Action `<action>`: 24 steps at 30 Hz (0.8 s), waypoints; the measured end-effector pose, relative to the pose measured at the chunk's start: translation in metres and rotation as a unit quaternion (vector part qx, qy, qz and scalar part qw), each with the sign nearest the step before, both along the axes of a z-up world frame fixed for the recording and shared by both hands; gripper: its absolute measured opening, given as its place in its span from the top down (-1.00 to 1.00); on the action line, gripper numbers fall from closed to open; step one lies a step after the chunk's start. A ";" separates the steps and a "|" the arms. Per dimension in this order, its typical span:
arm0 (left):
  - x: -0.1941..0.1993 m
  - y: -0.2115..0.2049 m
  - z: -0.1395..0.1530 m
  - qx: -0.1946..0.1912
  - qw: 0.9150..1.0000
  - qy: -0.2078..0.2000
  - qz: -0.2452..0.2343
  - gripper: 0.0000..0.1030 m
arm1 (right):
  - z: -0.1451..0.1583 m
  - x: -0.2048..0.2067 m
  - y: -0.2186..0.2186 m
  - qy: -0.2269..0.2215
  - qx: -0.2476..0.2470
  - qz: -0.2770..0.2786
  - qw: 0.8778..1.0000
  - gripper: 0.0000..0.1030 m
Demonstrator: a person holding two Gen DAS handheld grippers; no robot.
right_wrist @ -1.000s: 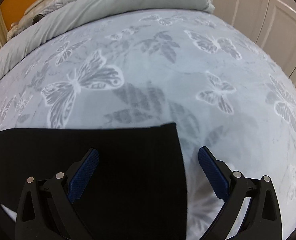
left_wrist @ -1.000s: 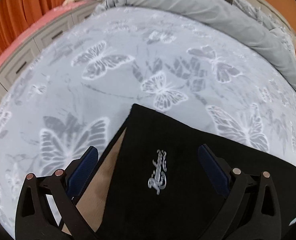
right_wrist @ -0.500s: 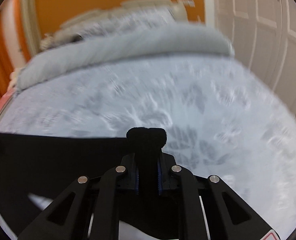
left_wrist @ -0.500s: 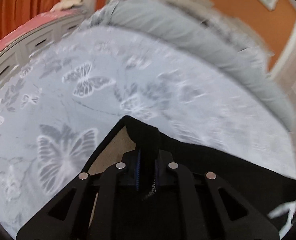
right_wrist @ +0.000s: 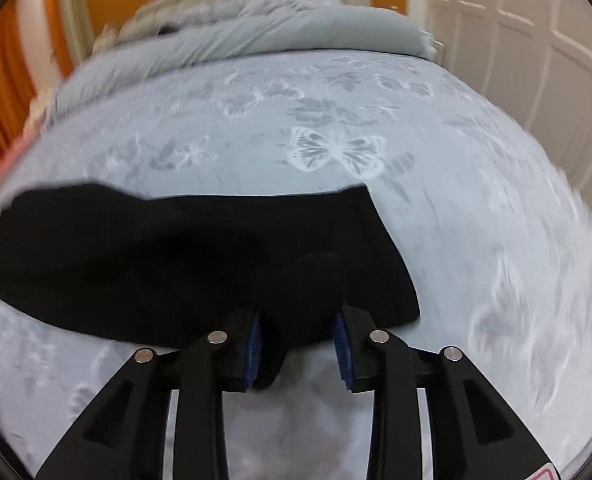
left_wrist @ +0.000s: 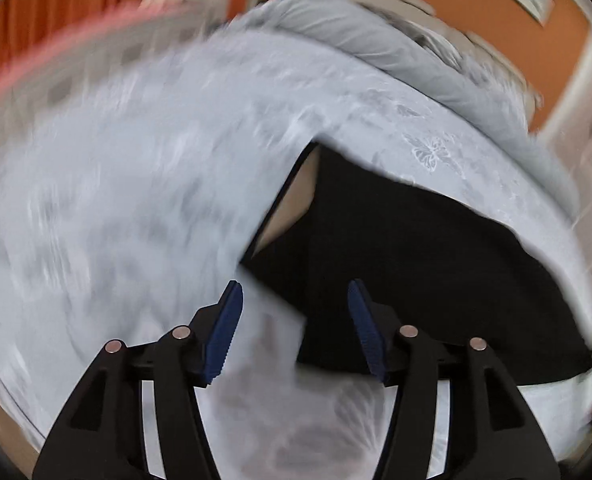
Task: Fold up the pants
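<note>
Black pants (right_wrist: 200, 256) lie on the butterfly bedspread (right_wrist: 475, 208); left gripper (left_wrist: 294, 328) opening, nothing pinched, right gripper (right_wrist: 297, 350) opening with a bunched fold between its pads — risk: cloth snags on withdrawal, undoing the fold.

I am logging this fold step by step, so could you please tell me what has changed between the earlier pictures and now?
Both grippers clamped the black pants half a second ago and carried that edge across the bed. Now the left gripper has let go, its jaws opening. The right gripper is opening with a bunch of cloth between its pads. The butterfly bedspread is unchanged.
</note>
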State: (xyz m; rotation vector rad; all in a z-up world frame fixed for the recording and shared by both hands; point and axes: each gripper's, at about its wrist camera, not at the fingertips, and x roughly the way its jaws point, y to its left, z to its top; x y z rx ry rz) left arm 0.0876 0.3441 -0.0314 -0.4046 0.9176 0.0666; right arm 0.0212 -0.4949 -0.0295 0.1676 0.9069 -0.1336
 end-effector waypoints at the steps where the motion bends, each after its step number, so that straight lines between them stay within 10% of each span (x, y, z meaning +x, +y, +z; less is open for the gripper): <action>1: -0.010 0.009 -0.001 -0.049 0.999 -0.006 0.015 -0.08 | 0.007 -0.010 0.000 -0.012 -0.004 -0.016 1.000 -0.04; 5: -0.036 0.009 0.002 -0.162 0.986 -0.027 0.042 -0.68 | 0.031 -0.038 0.007 -0.056 0.000 -0.030 0.998 -0.15; 11: 0.004 -0.029 -0.038 -0.274 0.961 0.037 0.032 -0.67 | 0.034 -0.063 0.026 -0.089 0.073 -0.042 0.992 -0.31; 13: 0.019 -0.029 -0.040 -0.304 0.951 0.033 0.037 -0.36 | 0.031 -0.064 0.040 -0.084 0.078 -0.034 0.993 -0.31; 16: 0.050 -0.018 -0.035 -0.340 0.940 0.030 0.027 0.89 | 0.031 -0.062 0.056 -0.075 0.070 -0.023 0.994 -0.31; 20: 0.054 -0.008 0.043 -0.253 0.965 -0.064 -0.010 0.87 | 0.036 -0.066 0.064 -0.083 0.066 -0.023 0.994 -0.34; 24: 0.046 0.003 0.000 -0.225 0.974 0.024 0.005 0.85 | 0.010 -0.068 0.048 -0.047 0.082 -0.057 0.994 -0.43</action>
